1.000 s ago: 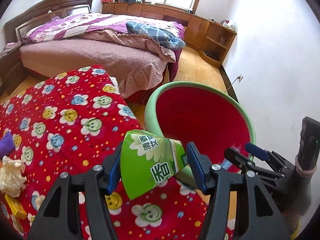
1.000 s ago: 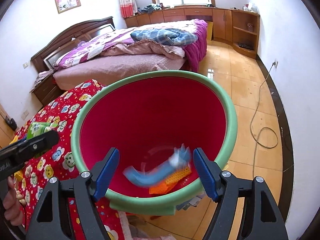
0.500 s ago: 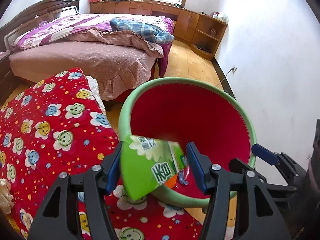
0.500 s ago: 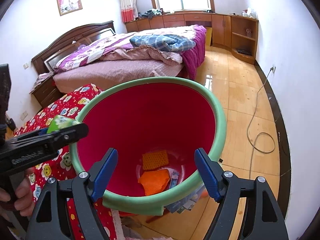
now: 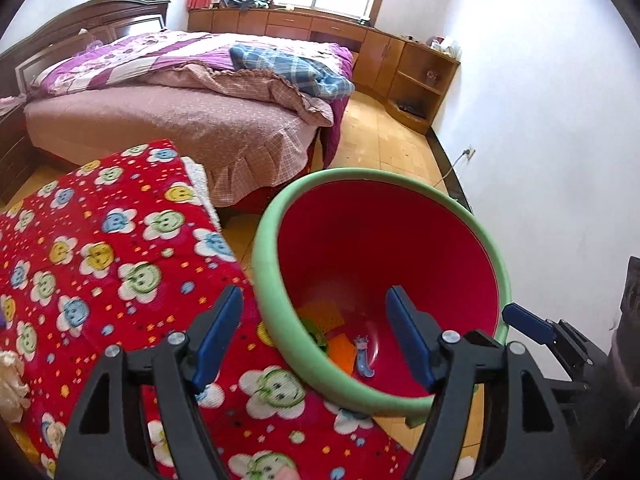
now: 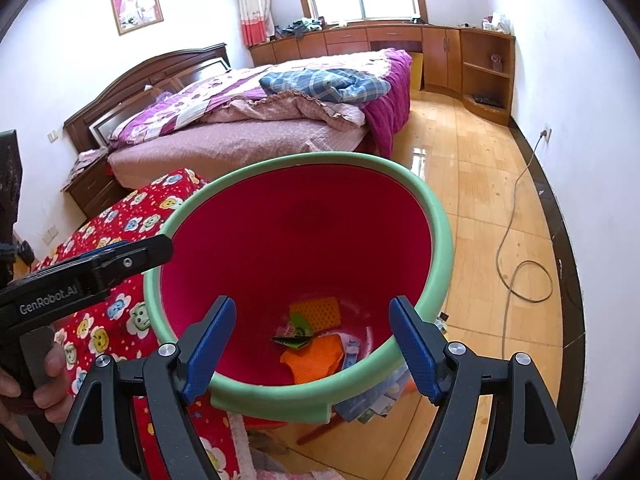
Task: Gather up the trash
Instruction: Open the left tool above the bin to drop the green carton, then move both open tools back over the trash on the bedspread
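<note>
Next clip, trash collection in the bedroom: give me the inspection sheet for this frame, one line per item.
Surface: red flower-print quilt, beside the bin.
Job's things: red bin with green rim holds green wrapper, orange pieces, blue scrap.
Clutter: cream crumpled item on quilt edge; papers on floor under the bin.
Grippers: left gripper opening, nothing between; right gripper open, empty.
Cables: cord on floor to wall socket.
Surroundings: bed, wooden cabinets.

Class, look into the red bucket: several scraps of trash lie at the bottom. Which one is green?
The folded green wrapper, lying between the orange mesh-patterned piece behind it and the plain orange scrap in front; the others are orange or pale blue.
</note>
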Available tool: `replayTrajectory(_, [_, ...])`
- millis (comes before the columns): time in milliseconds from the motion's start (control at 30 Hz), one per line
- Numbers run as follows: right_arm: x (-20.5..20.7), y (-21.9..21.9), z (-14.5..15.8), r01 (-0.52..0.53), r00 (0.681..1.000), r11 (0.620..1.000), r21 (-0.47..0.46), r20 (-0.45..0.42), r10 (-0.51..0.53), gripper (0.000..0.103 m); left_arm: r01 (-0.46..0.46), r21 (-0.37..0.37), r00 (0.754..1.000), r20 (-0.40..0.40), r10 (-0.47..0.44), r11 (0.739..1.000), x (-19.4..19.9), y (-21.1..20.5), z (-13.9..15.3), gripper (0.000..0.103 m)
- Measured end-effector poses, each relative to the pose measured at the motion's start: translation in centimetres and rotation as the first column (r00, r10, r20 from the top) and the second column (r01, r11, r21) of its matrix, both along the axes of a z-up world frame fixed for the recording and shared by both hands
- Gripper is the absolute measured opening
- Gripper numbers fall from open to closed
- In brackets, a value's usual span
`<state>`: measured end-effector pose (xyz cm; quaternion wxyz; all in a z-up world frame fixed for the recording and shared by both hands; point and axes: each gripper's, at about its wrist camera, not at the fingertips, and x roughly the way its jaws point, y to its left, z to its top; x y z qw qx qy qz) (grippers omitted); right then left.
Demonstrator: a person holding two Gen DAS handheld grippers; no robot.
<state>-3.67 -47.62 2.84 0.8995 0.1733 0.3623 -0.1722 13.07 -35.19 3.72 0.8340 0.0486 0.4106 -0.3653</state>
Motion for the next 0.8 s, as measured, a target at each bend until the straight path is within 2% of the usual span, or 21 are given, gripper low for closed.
replayTrajectory(400, [-0.1,3.0,1.1,-0.069,0.997,0.997,0.022,0.044,0.068,0.08,-0.123,0.037,0.992,-0.016,0.123,0.992,-1.4,6.0,0.2,0.073])
replayTrajectory(800, [0.9,7.1,1.4,-0.173,0.983,0.978,0.115,0.079,0.165,0.08,-0.275,0.051,0.961,0.0,0.275,0.96,-2.1,13.6,0.7,0.073])
